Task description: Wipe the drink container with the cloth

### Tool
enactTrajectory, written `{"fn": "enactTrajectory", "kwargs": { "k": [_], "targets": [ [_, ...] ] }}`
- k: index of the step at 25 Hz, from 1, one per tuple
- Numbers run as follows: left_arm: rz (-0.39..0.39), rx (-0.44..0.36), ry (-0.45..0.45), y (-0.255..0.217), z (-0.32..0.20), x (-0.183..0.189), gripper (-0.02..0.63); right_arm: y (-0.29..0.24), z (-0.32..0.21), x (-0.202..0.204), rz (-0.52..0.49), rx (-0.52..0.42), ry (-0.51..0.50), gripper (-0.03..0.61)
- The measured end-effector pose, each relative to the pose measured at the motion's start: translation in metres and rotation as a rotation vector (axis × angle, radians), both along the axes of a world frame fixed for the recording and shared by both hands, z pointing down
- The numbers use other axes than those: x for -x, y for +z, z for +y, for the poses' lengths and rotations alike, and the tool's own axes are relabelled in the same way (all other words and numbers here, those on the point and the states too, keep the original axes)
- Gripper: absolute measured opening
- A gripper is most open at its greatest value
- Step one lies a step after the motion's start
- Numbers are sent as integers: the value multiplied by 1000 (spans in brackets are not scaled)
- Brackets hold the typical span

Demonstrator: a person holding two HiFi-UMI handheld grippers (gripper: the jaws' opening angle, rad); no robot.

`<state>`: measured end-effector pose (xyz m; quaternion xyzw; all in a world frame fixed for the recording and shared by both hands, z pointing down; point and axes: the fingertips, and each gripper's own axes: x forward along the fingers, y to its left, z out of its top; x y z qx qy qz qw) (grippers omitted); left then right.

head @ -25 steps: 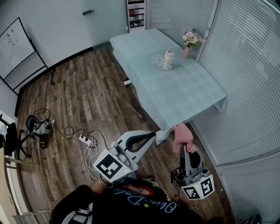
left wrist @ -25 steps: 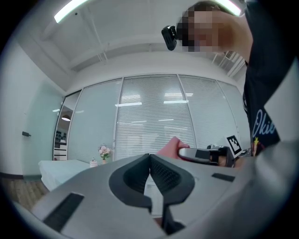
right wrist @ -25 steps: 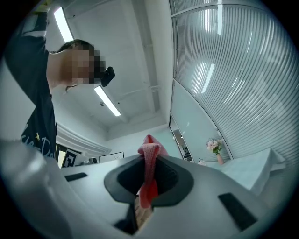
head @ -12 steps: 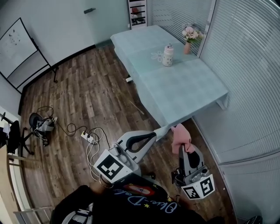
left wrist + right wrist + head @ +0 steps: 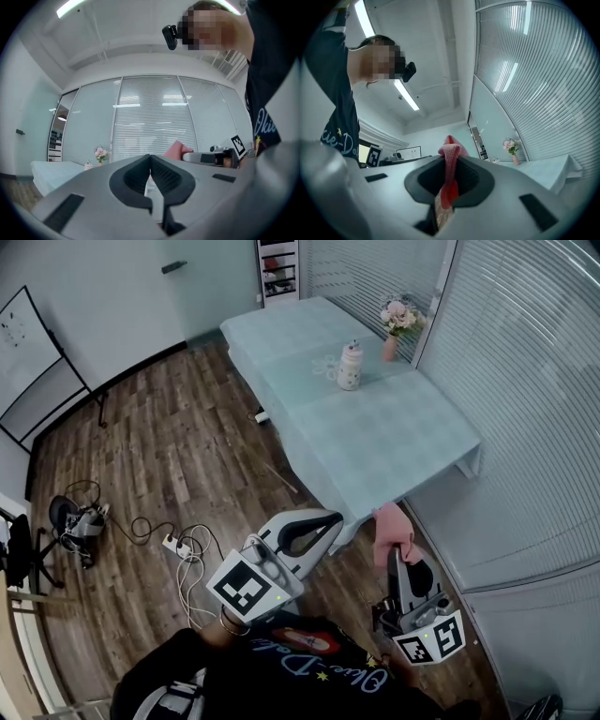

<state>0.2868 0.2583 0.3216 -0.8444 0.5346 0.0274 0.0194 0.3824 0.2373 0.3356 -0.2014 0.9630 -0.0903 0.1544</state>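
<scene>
Right gripper pinches pink fabric cloth, ready for wiping; left gripper pressed together, empty; white drink container well apart.

Person wears dark T-shirt, light script lettering plus red-yellow print across chest. Small black camera strapped on head. Left grey plastic tool: smooth rounded shell, black ribbed jaw linings, white cube with black square markers at rear, tiny green light. Right grey plastic tool: same build, own white marker cube.
</scene>
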Motion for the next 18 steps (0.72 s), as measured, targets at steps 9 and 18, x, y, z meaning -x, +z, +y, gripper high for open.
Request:
{"fn": "enactTrajectory", "kwargs": {
  "k": [9, 18],
  "targets": [
    [13, -9, 2, 0, -35, 59, 5, -1, -28, 57, 29, 1, -8, 28],
    [40, 13, -24, 13, -57, 123, 5, 7, -52, 121, 54, 15, -24, 28]
  ]
}}
